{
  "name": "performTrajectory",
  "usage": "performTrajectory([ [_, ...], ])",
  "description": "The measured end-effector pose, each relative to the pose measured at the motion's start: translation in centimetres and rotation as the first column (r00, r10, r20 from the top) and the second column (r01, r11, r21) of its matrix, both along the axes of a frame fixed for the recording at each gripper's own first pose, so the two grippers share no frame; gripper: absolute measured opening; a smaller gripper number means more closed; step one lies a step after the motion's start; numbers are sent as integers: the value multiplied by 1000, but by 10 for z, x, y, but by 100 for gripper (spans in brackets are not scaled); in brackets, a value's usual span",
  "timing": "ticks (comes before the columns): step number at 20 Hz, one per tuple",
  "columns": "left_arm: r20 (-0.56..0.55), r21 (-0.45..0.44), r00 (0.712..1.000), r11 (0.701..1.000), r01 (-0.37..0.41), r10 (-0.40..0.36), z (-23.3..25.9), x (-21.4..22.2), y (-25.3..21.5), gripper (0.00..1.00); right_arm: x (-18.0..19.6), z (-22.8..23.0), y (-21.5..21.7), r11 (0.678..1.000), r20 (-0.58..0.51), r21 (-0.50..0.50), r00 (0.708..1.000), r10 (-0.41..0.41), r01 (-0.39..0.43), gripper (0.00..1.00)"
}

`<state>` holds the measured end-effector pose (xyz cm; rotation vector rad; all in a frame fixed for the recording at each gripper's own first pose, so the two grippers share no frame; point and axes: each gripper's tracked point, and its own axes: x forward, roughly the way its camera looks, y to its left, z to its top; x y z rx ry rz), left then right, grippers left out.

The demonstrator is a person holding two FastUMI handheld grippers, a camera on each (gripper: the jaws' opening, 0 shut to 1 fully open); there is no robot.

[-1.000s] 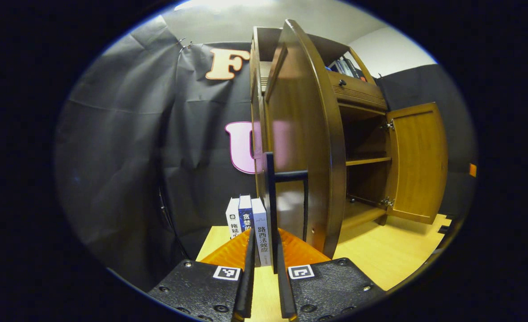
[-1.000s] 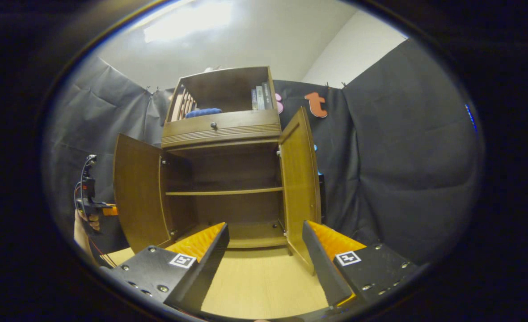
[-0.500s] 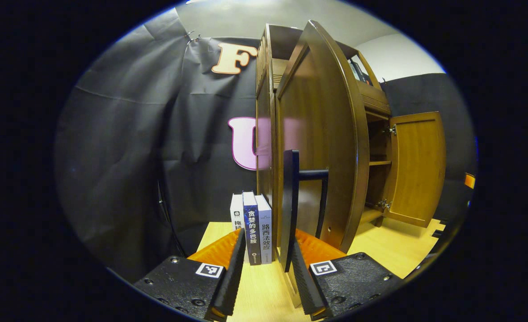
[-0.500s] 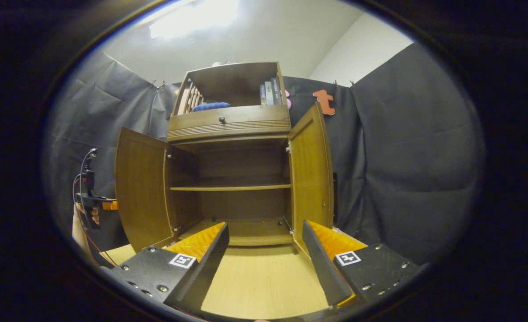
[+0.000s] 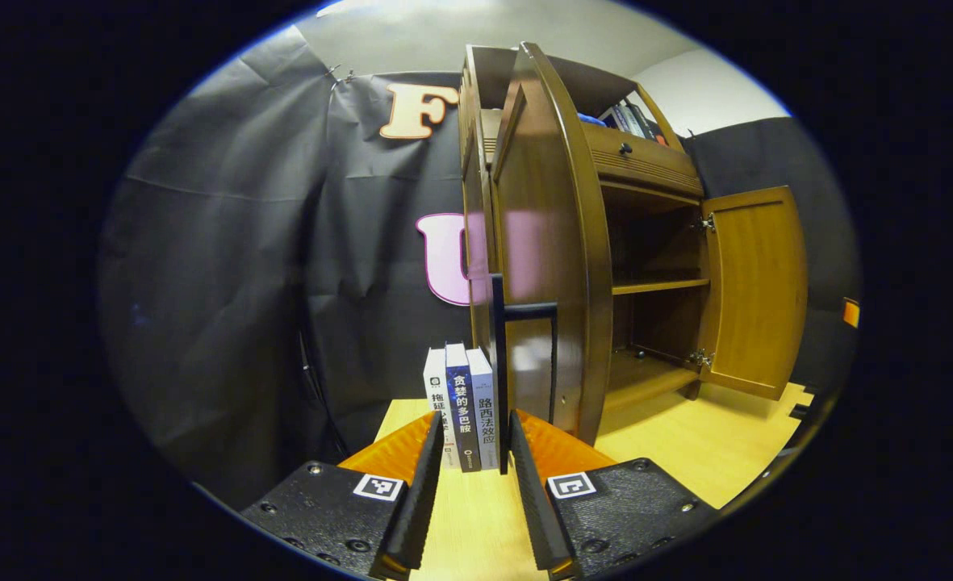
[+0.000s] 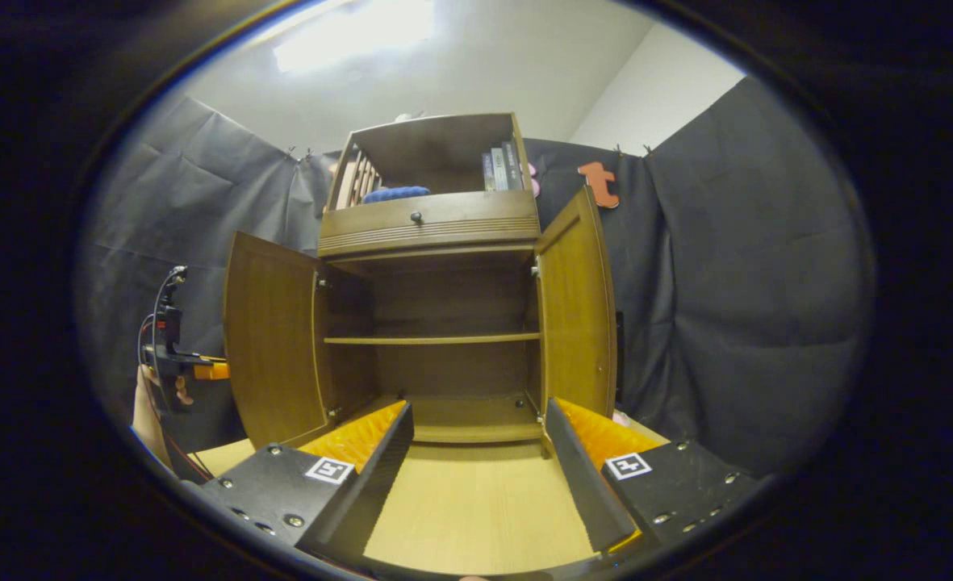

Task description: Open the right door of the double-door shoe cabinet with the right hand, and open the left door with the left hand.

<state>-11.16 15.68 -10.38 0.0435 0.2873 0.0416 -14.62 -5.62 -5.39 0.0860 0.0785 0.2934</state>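
Under both of my tools lies a pale wooden worktop (image 6: pixel 476 508), and black cloth drapes the booth on every side, with a white ceiling and a bright light patch overhead in the right gripper view. On that worktop stands the shoe cabinet (image 6: pixel 432 230), brown wood, with a knobbed drawer (image 6: pixel 428 219) above the doors and an open top shelf holding books (image 6: pixel 500 168) and something blue (image 6: pixel 395 194). Both doors stand open: the left door (image 6: pixel 270 339) swung wide to one side, the right door (image 6: pixel 579 311) swung out on the other, baring one inner shelf (image 6: pixel 432 340).

From the left gripper view I see the left door (image 5: pixel 553 242) nearly edge-on, its black handle (image 5: pixel 516 363) just ahead of my left hand-held gripper (image 5: pixel 472 460), whose fingers stand a little apart and grip nothing. Three upright books (image 5: pixel 461 403) stand on the worktop beside the cabinet. The right door (image 5: pixel 754 290) hangs open far across.

My right hand-held gripper (image 6: pixel 476 452) hovers wide open before the cabinet, nothing between its fingers. Far off at the left edge of that view, a hand (image 6: pixel 149 403) holds the other tool.

Compared with half a second ago, my left fingers have spread from the handle and drawn back, so the handle no longer sits between them. The right gripper view has barely shifted.
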Motion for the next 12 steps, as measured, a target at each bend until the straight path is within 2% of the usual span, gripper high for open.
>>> performTrajectory([
  [3,1,-6,999,999,-52,52,8,-7,1,56,-1,3,0,1000,9,-8,1000,1,-1,95],
  [5,27,17,997,998,-67,67,20,-14,-1,57,1,2,0,1000,11,-13,1000,0,0,98],
  [8,101,36,990,994,-101,97,46,-24,-10,55,4,-1,-4,1000,13,-21,1000,-13,13,95],
  [9,110,27,989,995,-99,96,51,-27,-17,60,5,-1,-3,1000,14,-19,1000,-15,16,98],
  [12,139,45,987,995,-90,83,69,-34,-34,84,5,6,-6,1000,27,-7,999,-19,20,98],
])
